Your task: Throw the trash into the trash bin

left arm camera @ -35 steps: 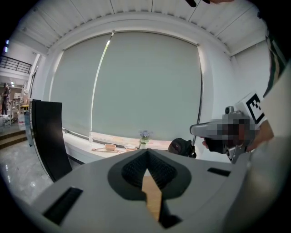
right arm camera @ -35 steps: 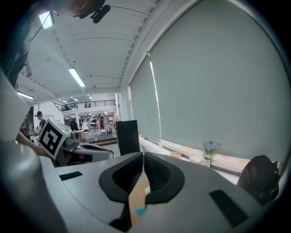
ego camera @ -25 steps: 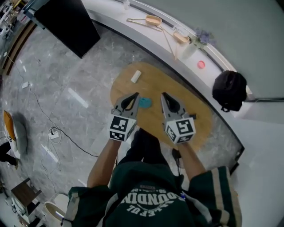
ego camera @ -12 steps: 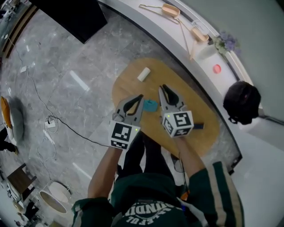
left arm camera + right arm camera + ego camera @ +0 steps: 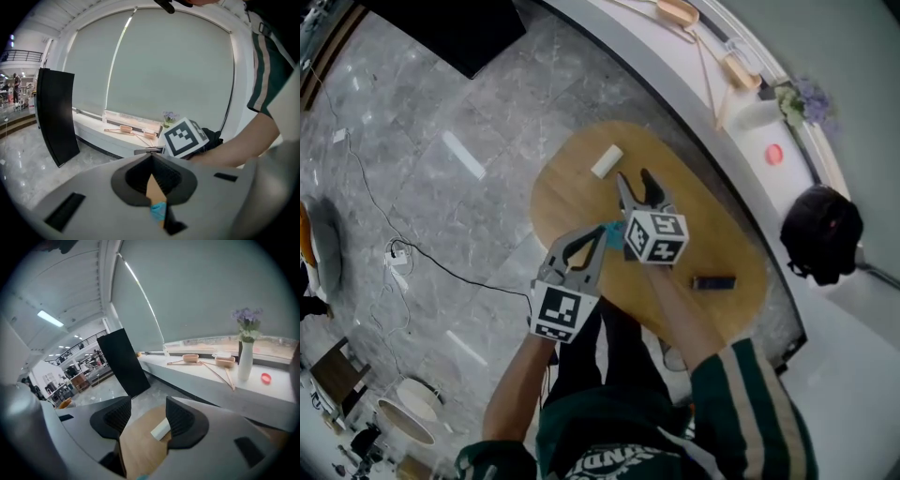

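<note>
On the oval wooden table (image 5: pixel 572 192) lie a white paper roll (image 5: pixel 607 161) near the far edge and a crumpled blue scrap (image 5: pixel 612 232) in the middle. My right gripper (image 5: pixel 636 182) reaches past the blue scrap toward the roll. Its jaws are opening, and nothing is between them. The right gripper view shows the white roll (image 5: pixel 161 429) on the table ahead, between the parted jaws of the right gripper (image 5: pixel 147 413). My left gripper (image 5: pixel 600 232) is shut and empty, its tips beside the blue scrap (image 5: pixel 158 211). No trash bin is identifiable.
A small black object (image 5: pixel 713 281) lies on the table's right side. Behind the table runs a white ledge (image 5: pixel 675 70) with a flower vase (image 5: pixel 773 111) and pink trays. A black bag (image 5: pixel 822 230) sits at the right, a dark panel (image 5: pixel 441 28) at the far left, cables (image 5: pixel 394 253) on the floor.
Both grippers have come down toward the table. The right one moved forward past the blue scrap toward the white roll, and its jaws went from shut to apart. The left stayed shut.
</note>
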### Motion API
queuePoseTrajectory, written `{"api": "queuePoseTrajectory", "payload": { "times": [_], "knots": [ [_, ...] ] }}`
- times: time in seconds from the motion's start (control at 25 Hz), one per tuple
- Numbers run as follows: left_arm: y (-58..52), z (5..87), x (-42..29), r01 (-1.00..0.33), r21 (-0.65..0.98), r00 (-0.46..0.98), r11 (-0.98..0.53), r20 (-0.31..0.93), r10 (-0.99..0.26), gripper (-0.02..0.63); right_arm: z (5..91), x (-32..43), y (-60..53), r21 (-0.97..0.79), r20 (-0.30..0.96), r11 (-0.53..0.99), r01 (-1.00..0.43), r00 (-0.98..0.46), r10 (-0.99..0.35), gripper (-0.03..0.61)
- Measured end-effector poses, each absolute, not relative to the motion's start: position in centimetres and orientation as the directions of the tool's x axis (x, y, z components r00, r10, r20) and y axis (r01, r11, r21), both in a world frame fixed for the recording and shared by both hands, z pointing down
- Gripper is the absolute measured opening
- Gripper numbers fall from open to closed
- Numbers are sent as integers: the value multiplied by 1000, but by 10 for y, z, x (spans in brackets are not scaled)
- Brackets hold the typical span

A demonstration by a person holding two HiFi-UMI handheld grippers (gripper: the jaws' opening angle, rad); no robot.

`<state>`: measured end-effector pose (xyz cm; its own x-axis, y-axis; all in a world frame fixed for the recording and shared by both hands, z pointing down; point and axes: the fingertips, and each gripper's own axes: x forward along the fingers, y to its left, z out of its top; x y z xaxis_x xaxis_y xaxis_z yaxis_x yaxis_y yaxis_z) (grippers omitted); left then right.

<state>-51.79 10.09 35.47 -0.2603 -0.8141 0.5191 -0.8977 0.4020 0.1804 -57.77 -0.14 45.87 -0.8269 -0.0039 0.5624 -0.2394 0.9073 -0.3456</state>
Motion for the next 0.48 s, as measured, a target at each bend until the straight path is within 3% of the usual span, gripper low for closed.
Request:
{"api": "queuePoseTrajectory", "payload": {
  "times": [0.48],
  "knots": [
    [142,411,-519,-850,233,-260,473,595,-761,0,608,-626,-5,-313,762,806,-503,-639,-103,279]
  ]
}}
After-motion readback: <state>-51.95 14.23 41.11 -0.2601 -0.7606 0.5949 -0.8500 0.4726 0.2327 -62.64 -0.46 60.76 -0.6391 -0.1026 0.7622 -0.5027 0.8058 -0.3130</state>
